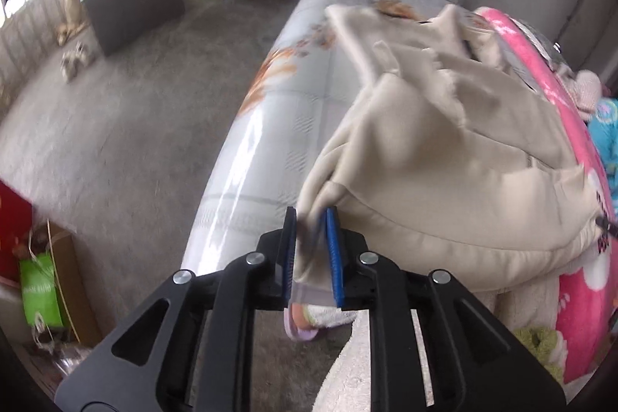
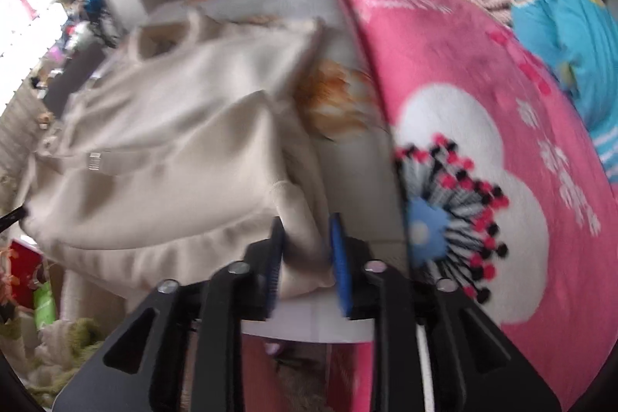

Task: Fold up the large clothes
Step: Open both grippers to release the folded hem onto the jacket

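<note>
A cream hooded sweatshirt point(image 1: 444, 149) lies bunched on the pale flower-print bed point(image 1: 293, 95), its hem at the near edge. My left gripper point(image 1: 312, 219) is shut on the hem's left corner, cloth pinched between the blue pads. In the right wrist view the same cream sweatshirt point(image 2: 166, 149) spreads to the left, and my right gripper point(image 2: 307, 222) is shut on a thick fold of its other hem corner. Both corners are lifted a little off the mattress. The sleeves are hidden in the folds.
A pink fleece blanket point(image 2: 483, 126) with a white flower covers the bed's right side, with a turquoise garment point(image 2: 571, 37) beyond it. Grey carpet point(image 1: 127, 126) lies left of the bed. A dark box point(image 1: 135, 10) heaped with clothes stands near the window. A green bag point(image 1: 40, 292) sits low left.
</note>
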`<state>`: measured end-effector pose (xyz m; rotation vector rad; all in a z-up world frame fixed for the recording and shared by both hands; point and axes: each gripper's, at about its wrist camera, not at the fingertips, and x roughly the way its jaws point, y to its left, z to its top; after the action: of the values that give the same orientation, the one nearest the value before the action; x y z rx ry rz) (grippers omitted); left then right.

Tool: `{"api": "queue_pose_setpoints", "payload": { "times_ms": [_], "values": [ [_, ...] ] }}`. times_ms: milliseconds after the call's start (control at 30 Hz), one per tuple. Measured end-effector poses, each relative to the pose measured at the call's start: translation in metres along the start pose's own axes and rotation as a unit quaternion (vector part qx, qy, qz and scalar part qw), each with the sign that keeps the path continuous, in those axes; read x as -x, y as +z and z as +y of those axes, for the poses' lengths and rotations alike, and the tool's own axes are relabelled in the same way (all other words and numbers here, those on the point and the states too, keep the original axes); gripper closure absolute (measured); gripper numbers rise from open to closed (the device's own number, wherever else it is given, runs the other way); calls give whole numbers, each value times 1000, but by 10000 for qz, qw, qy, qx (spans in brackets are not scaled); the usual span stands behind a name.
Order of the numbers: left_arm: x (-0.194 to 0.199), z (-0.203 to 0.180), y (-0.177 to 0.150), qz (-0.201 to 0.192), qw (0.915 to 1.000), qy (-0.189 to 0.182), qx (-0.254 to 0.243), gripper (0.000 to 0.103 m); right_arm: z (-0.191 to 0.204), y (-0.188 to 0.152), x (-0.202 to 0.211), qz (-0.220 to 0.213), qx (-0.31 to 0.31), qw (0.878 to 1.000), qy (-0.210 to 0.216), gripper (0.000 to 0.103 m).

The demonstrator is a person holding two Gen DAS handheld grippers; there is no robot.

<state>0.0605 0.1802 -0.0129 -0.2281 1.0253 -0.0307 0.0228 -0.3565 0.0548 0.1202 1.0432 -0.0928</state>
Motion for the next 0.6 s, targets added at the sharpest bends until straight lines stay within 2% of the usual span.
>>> {"api": "queue_pose_setpoints", "payload": {
  "times_ms": [67, 133, 167, 233, 300, 333, 400, 467, 500, 533, 600],
  "values": [
    [12, 4, 3, -277, 9994, -145, 140, 88, -5, 2, 8, -137, -204, 9996, 150, 68],
    [31, -7, 10, -769, 9967, -206, -156, 88, 3, 8, 26, -543, -77, 9985, 71, 67],
    [34, -14, 14, -849, 9951, -423, -273, 88, 11, 13, 32, -733, 95, 9973, 4, 66],
    [27, -29, 21, -780, 9923, -888, -368, 88, 28, 23, 33, -930, 416, 9948, 71, 62],
    [12, -50, 28, -601, 9916, -1017, -530, 88, 48, 33, 21, -864, 672, 9934, 334, 62],
    [1, -61, 30, -556, 9925, -846, -690, 88, 58, 37, 11, -761, 785, 9930, 449, 62],
    [-22, -72, 32, -508, 9939, -258, -939, 88, 69, 42, -12, -542, 907, 9928, 561, 62],
    [-39, -73, 32, -449, 9939, 181, -987, 89, 68, 43, -40, -143, 826, 9958, 359, 63],
    [-37, -68, 31, -484, 9945, 98, -920, 89, 64, 42, -50, 34, 735, 9973, 65, 68],
    [-34, -66, 31, -508, 9948, 119, -873, 89, 60, 42, -54, 115, 622, 9980, -36, 73],
    [-22, -65, 30, -610, 9931, 222, -973, 89, 56, 45, -42, -3, 410, 9992, 32, 71]
  ]
}}
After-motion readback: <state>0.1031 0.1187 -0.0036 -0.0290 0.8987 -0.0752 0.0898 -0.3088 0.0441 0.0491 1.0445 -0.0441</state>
